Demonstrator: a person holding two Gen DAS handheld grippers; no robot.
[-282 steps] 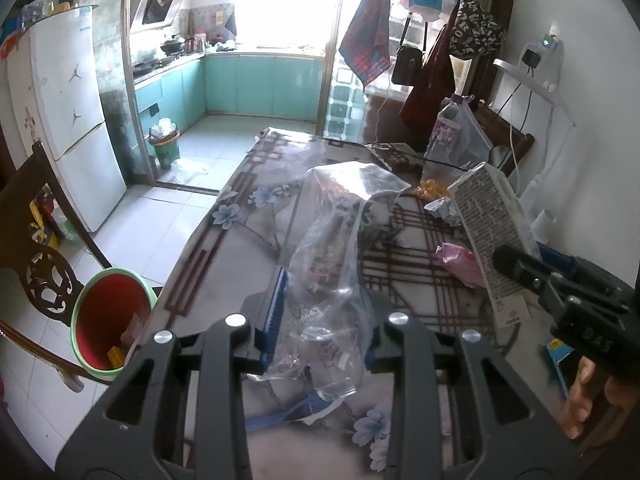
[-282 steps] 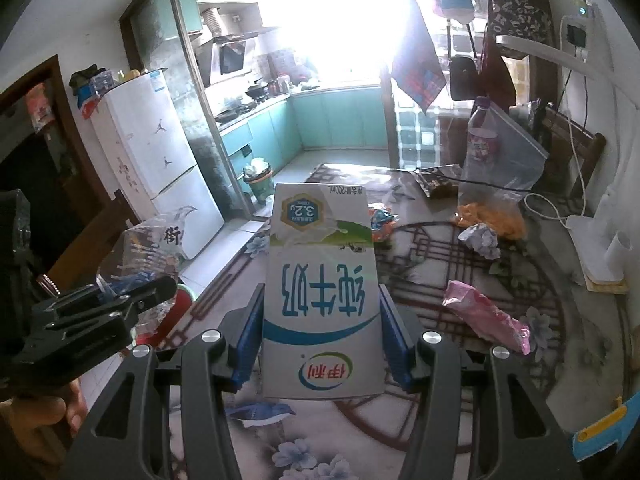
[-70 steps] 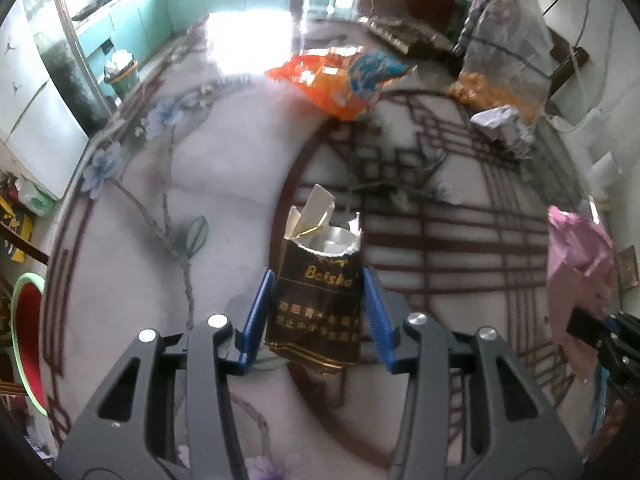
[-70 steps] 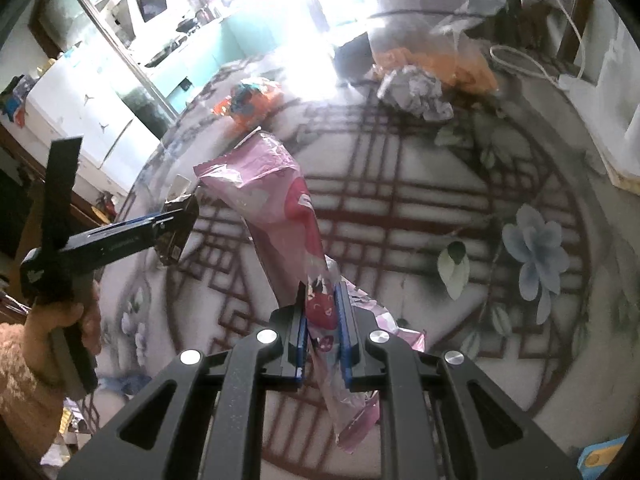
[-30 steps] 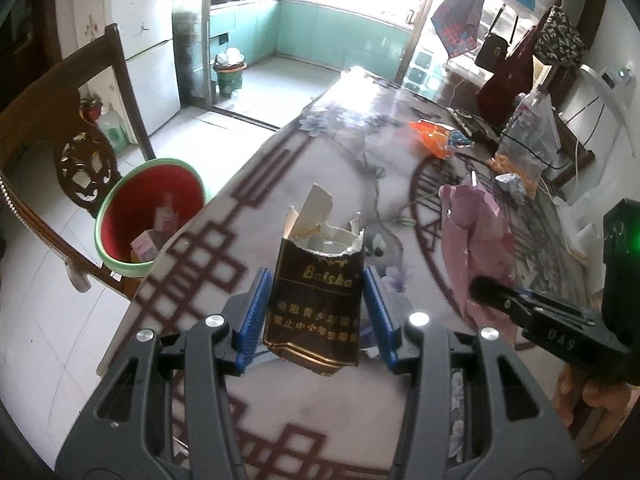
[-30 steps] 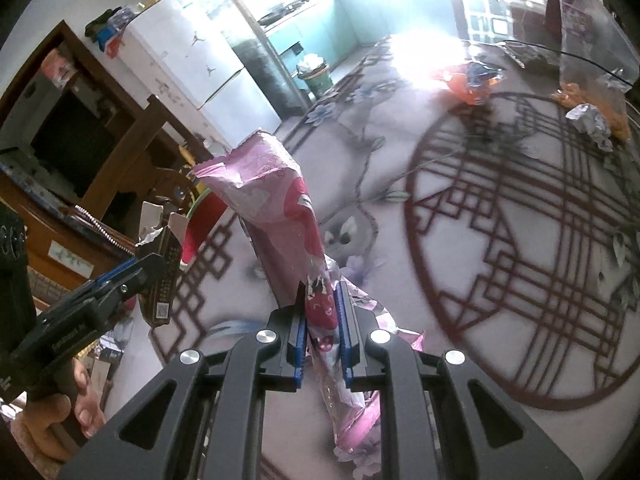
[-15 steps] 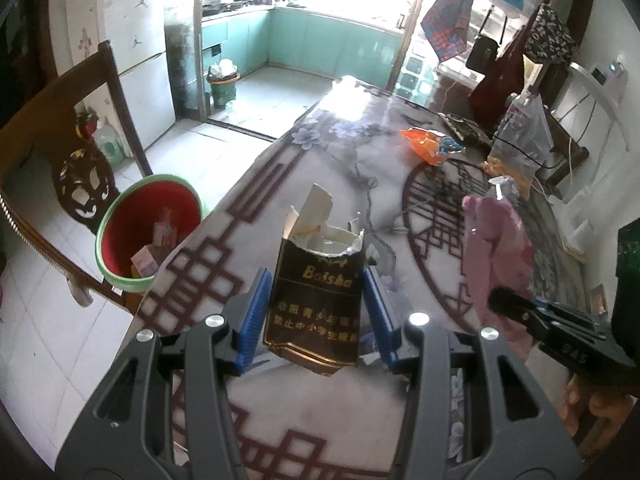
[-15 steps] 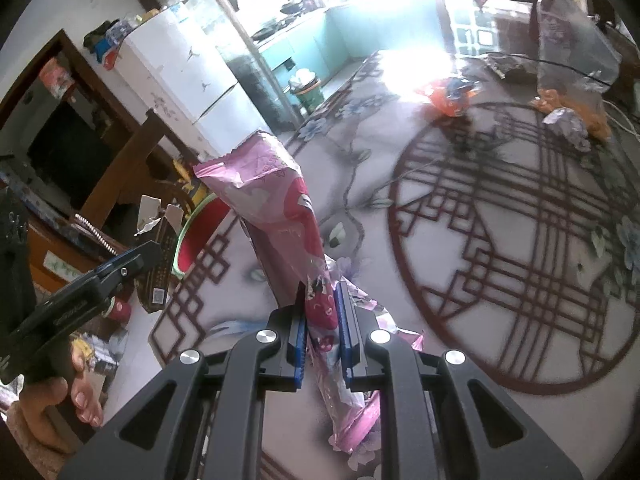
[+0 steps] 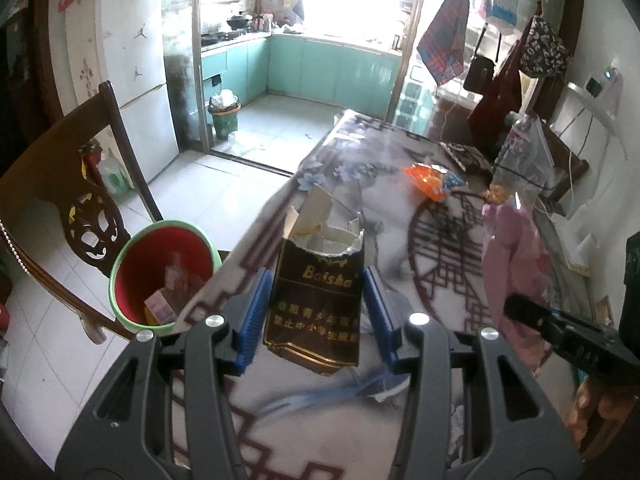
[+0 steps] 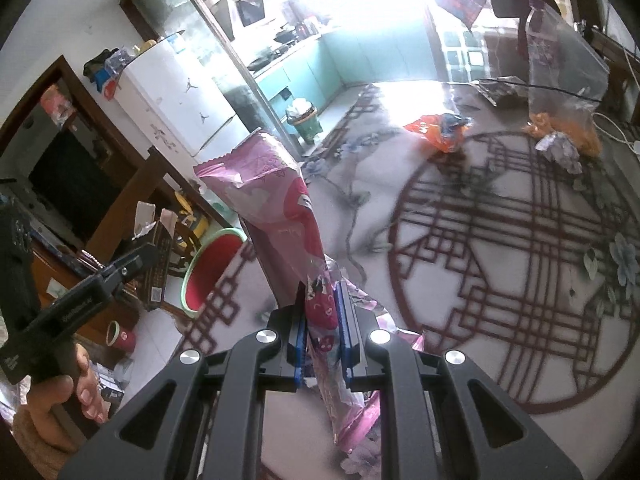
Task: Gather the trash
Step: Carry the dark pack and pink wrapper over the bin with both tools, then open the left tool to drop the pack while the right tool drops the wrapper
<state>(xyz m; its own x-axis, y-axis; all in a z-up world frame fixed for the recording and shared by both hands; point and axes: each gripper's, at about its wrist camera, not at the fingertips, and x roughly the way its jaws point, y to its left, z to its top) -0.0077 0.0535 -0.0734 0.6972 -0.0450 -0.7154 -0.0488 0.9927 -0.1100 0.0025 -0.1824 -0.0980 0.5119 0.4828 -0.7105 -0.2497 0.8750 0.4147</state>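
Note:
My left gripper point(image 9: 314, 318) is shut on a torn dark brown cigarette pack point(image 9: 318, 300), held upright above the table's left edge. The same pack point(image 10: 158, 258) and left gripper point(image 10: 136, 268) show at the left of the right wrist view, in a person's hand. My right gripper point(image 10: 322, 320) is shut on a long pink wrapper point(image 10: 276, 216) that sticks up between its blue pads; the wrapper point(image 9: 516, 264) also hangs at the right of the left wrist view. A green bin with a red inside point(image 9: 120, 272) stands on the floor beside the table, with some trash in it.
On the patterned table point(image 10: 500, 240) lie an orange snack bag point(image 9: 432, 180), a crumpled paper ball point(image 10: 560, 152) and a clear plastic bag with a bottle point(image 10: 560, 60). A dark wooden chair point(image 9: 92, 184) stands beside the bin. A white fridge point(image 9: 128, 60) and a kitchen doorway lie beyond.
Both grippers have risen a little with their loads and tilted up, so more of the kitchen and far wall shows. The grips have not changed.

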